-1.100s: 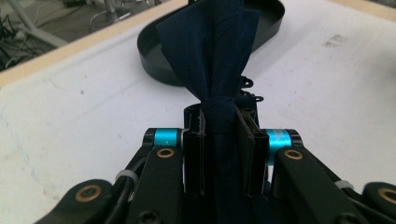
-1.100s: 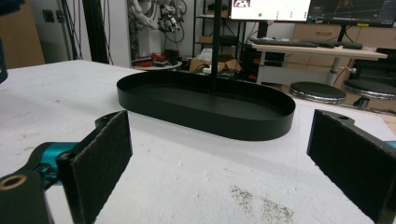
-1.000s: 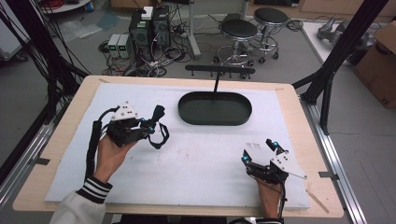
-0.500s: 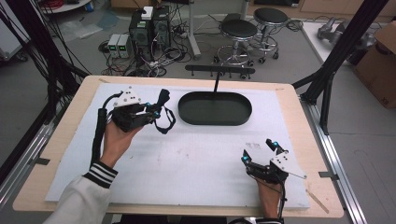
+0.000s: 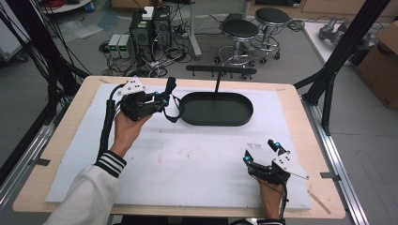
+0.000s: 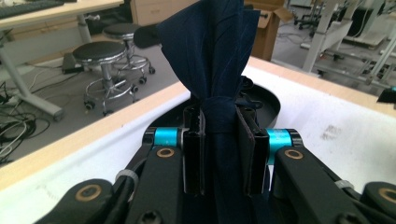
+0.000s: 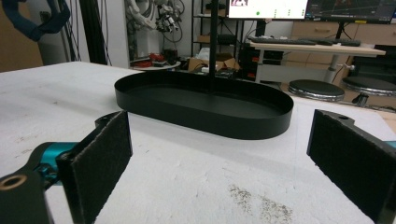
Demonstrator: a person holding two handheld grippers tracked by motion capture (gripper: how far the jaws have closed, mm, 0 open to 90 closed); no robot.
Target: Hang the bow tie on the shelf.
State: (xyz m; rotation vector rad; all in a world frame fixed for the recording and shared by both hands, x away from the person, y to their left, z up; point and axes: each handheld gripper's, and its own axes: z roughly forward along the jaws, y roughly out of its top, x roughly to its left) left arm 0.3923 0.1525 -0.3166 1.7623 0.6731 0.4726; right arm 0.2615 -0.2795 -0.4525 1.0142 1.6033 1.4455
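My left gripper (image 5: 165,96) is shut on a dark blue cloth (image 6: 210,56), pinched between both pads (image 6: 194,154). In the high view it hovers above the white mat, just left of the black oval tray (image 5: 244,119). One end of the cloth (image 5: 170,85) sticks up past the fingertips and a loop hangs below. From the tray rises a thin black post (image 5: 217,83) carrying a horizontal bar (image 5: 220,70). My right gripper (image 5: 263,152) rests on the mat at the front right, open, nothing between its pads (image 7: 100,158). It faces the tray (image 7: 205,116).
A white mat (image 5: 187,159) covers the wooden table (image 5: 61,136). Black frame struts (image 5: 328,89) stand at the table's right and left sides. Stools, cables and power units sit on the floor beyond the far edge. A cardboard box (image 5: 382,61) is at far right.
The left hand has lifted and carried the cloth to the right and farther away, closer to the tray. The right gripper has stayed still.
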